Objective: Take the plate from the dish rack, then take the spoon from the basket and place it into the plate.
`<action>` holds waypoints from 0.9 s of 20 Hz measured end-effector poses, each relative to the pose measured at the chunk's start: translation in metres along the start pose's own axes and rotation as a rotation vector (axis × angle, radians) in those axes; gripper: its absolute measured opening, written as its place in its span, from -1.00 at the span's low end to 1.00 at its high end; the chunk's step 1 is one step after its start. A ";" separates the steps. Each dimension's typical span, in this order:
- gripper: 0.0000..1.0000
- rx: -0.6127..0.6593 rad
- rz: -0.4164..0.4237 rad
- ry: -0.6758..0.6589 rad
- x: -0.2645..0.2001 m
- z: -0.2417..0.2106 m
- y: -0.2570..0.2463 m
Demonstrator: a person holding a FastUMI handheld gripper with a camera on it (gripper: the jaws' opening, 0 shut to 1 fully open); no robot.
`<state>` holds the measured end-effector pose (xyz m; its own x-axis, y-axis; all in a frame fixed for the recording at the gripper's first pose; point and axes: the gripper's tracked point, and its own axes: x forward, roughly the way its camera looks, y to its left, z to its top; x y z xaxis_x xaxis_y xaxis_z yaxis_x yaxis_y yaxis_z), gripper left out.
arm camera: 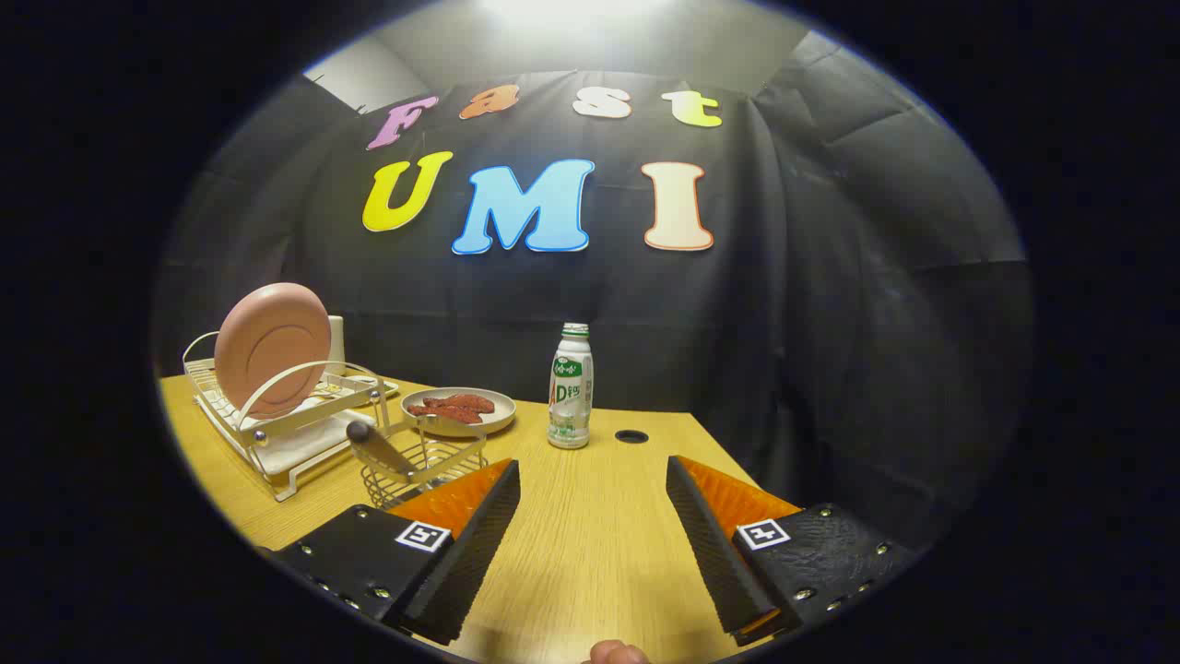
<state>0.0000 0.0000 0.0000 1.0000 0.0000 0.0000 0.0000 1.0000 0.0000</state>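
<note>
The plate (273, 349), a pink one, stands on edge in the white wire dish rack (286, 426) at the far left of the bench (590, 526), leaning slightly and untouched, so the first step of the task is not yet begun. Just to the right of the rack sits a small wire basket (426, 468) with the spoon (378, 444) in it, its dark-tipped handle slanting up and to the left. The gripper (590, 503) hovers above bare wood with its fingers spread wide and nothing between them; the plate lies well beyond and to the left of the left finger (461, 544), with the basket in between, close by that finger's tip.

The next move, as I judge it, calls for swinging left and forward, clearing the basket, and lining the open fingers up with the plate's upper rim (a thin edge, so the approach should be square to it) before lifting it straight out of the rack's slots.

Further out stand a shallow dish of reddish food (459, 409), a small drink bottle (571, 387) and a dark round hole in the bench (631, 436).
</note>
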 end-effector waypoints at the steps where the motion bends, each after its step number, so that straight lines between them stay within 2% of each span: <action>1: 0.95 -0.004 -0.005 0.000 0.000 0.013 0.001; 4: 0.95 -0.034 -0.017 -0.002 -0.009 0.060 0.008; 9: 0.95 0.039 -0.037 0.014 -0.040 0.134 0.051; 18: 0.94 0.050 -0.058 0.042 -0.056 0.208 0.157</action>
<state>-0.0562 0.1568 0.2081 0.9974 -0.0574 -0.0438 0.0595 0.9971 0.0483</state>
